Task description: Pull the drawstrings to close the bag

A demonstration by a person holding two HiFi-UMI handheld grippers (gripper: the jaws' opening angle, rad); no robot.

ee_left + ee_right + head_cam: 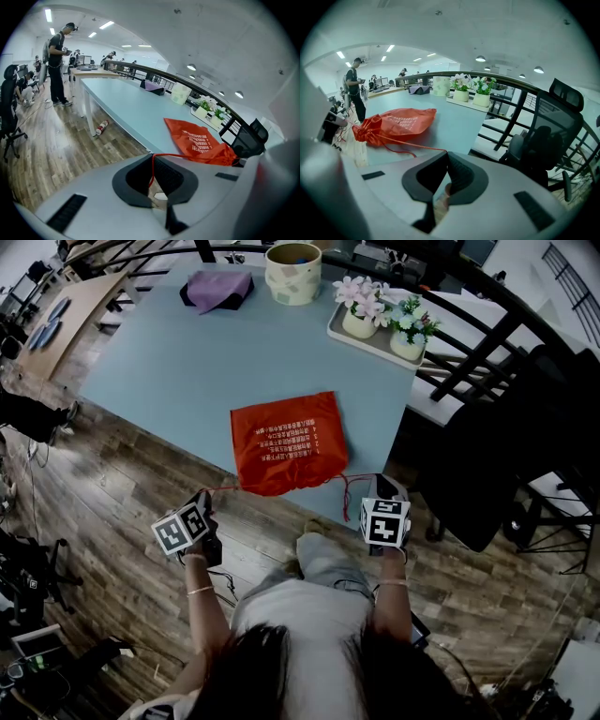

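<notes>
1 pale blue worktop stands on a plank floor in an open office, with a flower tray at 1 o'clock. The red bag lies flat at the worktop's near edge, long axis running 12 to 6 o'clock, gathered mouth pointing to 6. The left claw is clamped on the left drawstring at 7 o'clock. The right claw pinches the right drawstring at 5.

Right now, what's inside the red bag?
Can't tell: the bag mouth is bunched closed, hiding any contents. Only its red cloth and the drawstrings show.
</notes>
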